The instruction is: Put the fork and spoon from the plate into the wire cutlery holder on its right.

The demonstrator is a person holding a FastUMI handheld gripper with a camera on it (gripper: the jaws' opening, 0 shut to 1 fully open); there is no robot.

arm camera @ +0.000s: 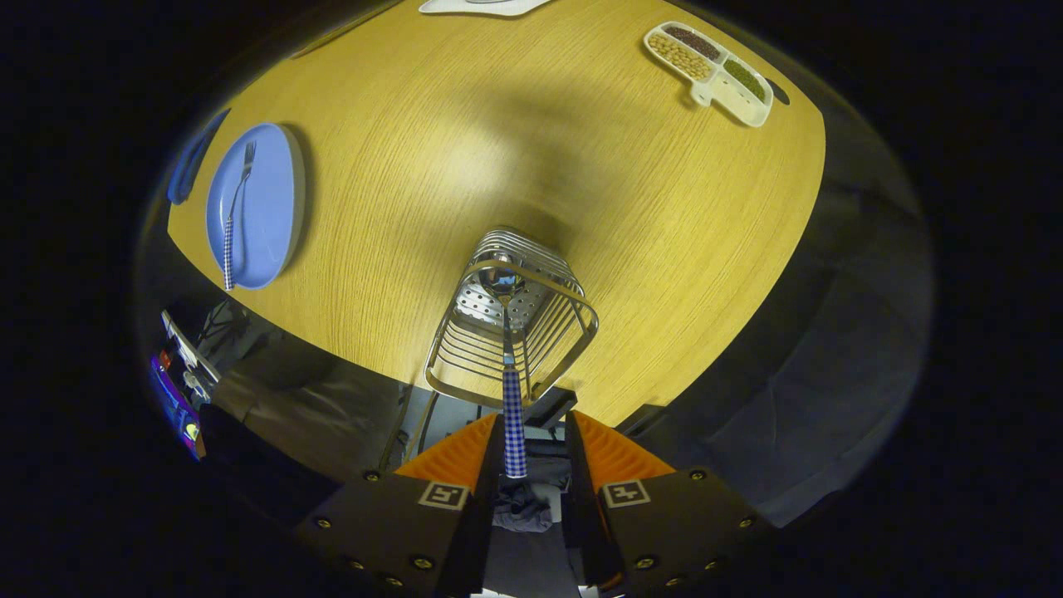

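I look down on a wooden table [581, 149]. A wire cutlery holder [465, 365] stands near the table's front edge, just ahead of my fingers. A spoon [514, 415] with a blue checked handle stands in it, bowl down on the perforated bottom. Its handle reaches back up between my fingers, close to the left one. My gripper [536, 428] is open; the gap is much wider than the handle. Well off to the left lies a blue plate [270, 208] with a fork [235, 208] on it, also with a checked handle, tines pointing away.
A white divided dish [747, 100] with beans sits far off at the right. A white object [482, 7] lies at the table's far edge. A blue item [189, 162] lies just left of the plate. Dark floor and gear show below the table's front edge.
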